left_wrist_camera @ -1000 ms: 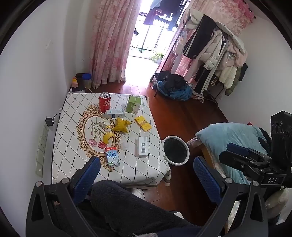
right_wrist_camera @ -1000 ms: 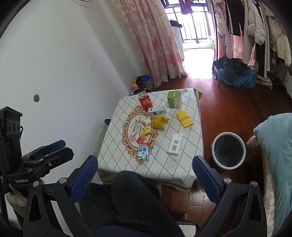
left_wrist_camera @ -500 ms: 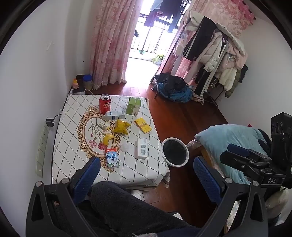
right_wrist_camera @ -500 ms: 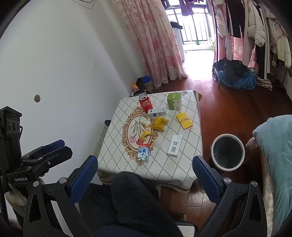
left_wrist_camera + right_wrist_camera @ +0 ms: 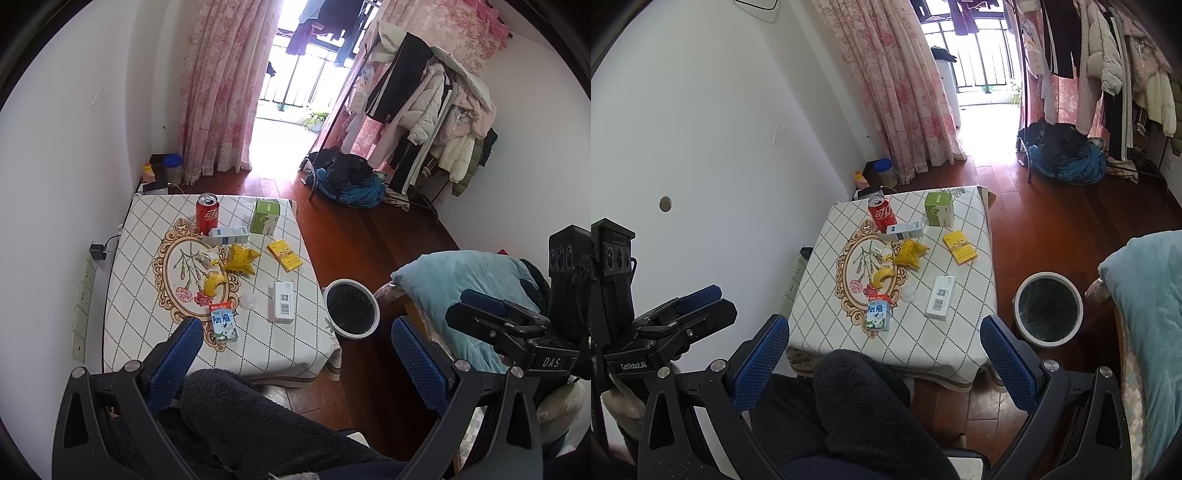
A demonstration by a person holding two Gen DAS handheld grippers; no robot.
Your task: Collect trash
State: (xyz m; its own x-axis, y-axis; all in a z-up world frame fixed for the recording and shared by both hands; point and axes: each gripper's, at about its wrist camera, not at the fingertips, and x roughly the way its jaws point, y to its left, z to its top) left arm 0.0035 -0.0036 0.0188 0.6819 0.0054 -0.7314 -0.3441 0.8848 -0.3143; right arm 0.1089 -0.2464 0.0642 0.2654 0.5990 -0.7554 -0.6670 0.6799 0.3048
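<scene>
Both tongs are held up high over the person's fuzzy dark lap, well apart from the trash. The left tongs (image 5: 297, 354) are spread wide with nothing between the bumpy blue pads (image 5: 173, 363). The right tongs (image 5: 884, 354) are spread wide and bare too.

The square desk (image 5: 964, 332) wears a white cloth with a black diamond grid and a gold flower ring in the middle. On it stand a shiny red can (image 5: 882, 214) and a green box (image 5: 939, 209). A flat white and blue carton (image 5: 904, 231) lies just beside the can. A crinkly yellow wrapper (image 5: 909, 254), a curved banana peel (image 5: 882, 277), a flat yellow box (image 5: 959, 247), a long white box (image 5: 940, 297) and a small milk carton (image 5: 878, 315) lie there as well.

A round white bin (image 5: 1049, 313) with a dark liner sits on the red wood floor (image 5: 1034, 229), just beside the desk
</scene>
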